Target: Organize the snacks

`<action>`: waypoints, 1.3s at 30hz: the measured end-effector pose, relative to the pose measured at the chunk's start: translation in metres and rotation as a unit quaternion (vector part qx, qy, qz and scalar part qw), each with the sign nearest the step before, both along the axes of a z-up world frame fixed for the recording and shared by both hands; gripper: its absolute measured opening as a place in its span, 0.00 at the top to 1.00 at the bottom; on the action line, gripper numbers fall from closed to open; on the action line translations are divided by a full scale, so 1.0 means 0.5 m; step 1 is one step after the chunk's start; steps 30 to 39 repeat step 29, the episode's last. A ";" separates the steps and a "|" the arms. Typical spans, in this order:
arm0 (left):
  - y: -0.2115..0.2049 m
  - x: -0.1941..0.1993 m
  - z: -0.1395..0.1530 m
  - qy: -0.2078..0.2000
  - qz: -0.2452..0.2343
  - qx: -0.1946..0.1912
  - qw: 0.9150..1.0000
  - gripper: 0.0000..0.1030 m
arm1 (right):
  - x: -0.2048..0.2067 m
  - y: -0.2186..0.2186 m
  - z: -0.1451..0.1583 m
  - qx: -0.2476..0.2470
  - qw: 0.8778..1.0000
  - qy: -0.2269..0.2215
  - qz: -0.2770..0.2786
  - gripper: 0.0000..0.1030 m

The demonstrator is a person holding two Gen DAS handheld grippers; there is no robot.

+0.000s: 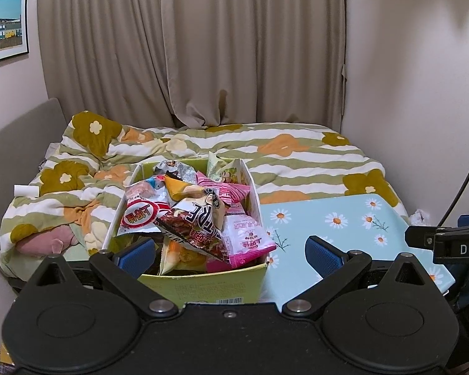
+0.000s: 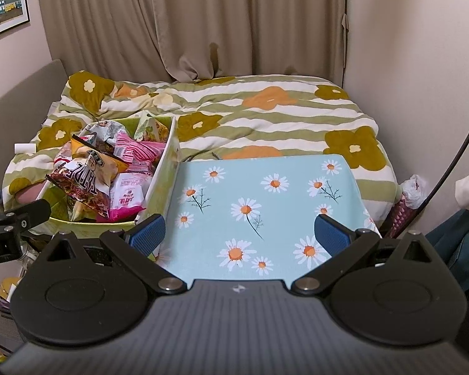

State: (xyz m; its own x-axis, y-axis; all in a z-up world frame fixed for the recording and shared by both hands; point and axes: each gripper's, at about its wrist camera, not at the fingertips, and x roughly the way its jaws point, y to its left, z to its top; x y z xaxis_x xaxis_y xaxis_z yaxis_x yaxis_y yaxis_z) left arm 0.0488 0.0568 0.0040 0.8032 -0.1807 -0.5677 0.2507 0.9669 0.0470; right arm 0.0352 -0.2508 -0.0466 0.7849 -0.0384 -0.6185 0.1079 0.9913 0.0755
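While both grippers hung in the air with nothing in them, the snacks (image 1: 200, 218) sat heaped in a green box (image 1: 203, 284) at the near edge of the bed, just left of a daisy-print board (image 2: 265, 206) whose top was bare. Left gripper (image 1: 231, 250) had its jaws spread wide, straddling the box's near wall, so the pile lay straight ahead and just below it. Right gripper (image 2: 239, 234) was equally wide, aimed at the board, with the box ahead and to its left. Left hand was clearly the nearer one to the packets. Box's long axis ran away from the camera; the brown-and-black packet (image 1: 197, 228) on top lay diagonally across it, near end pointing toward the left gripper. Scene fit either packets waiting to be laid out on the board or packets already gathered into the box; couldn't tell which
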 end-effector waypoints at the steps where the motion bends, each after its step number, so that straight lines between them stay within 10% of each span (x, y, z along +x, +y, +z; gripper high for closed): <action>1: 0.000 0.001 -0.001 0.000 0.000 0.000 1.000 0.00 | 0.000 0.000 0.000 0.000 1.000 0.000 0.000 0.00; 39: 0.038 0.005 0.003 -0.005 0.004 -0.016 1.000 0.00 | 0.002 -0.001 0.002 0.001 1.000 0.002 0.001 0.00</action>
